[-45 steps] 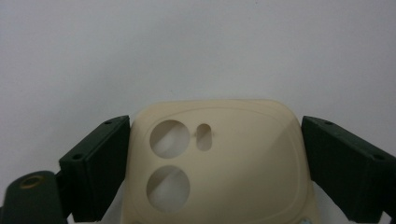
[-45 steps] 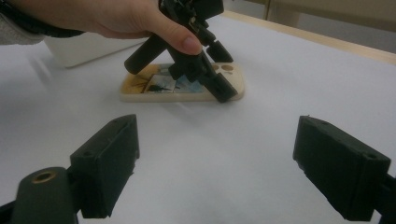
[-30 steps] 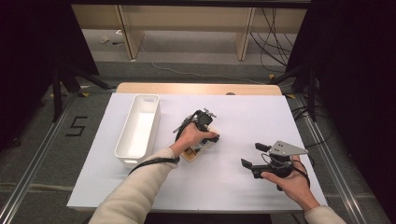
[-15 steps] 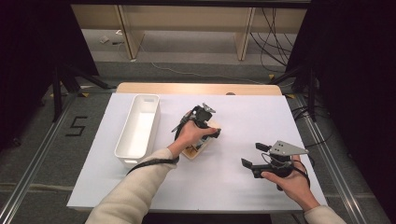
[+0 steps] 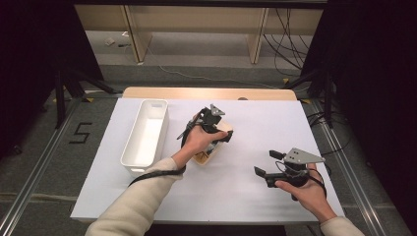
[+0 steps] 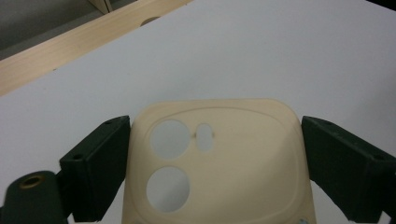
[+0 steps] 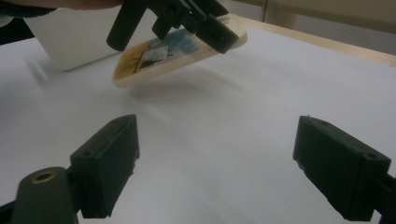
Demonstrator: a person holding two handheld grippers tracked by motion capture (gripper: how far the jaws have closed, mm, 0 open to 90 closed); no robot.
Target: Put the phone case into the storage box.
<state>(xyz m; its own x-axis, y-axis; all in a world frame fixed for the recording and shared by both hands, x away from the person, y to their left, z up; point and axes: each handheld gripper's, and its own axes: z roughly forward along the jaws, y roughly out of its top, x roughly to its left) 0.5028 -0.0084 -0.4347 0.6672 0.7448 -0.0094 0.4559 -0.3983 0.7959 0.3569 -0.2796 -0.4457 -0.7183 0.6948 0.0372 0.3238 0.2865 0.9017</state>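
A cream phone case (image 6: 233,163) with round camera cut-outs sits between the jaws of my left gripper (image 6: 215,126), which is shut on its two long sides. In the high view the left gripper (image 5: 216,130) is at the middle of the white table (image 5: 255,123), and the phone case (image 5: 205,156) pokes out below the hand. From the right gripper view the phone case (image 7: 159,56) hangs tilted above the table, its inside showing a printed picture. My right gripper (image 5: 267,163) rests near the front right, open, with nothing between its jaws (image 7: 217,123).
A long white bin (image 5: 134,169) stands left of the case, lengthwise toward the far edge; it also appears in the right gripper view (image 7: 70,42). A wooden strip (image 5: 206,92) borders the table's far edge. Floor and cables lie beyond.
The left gripper has moved a little away from the person and upward with the phone case in it. The right gripper has stayed in place.
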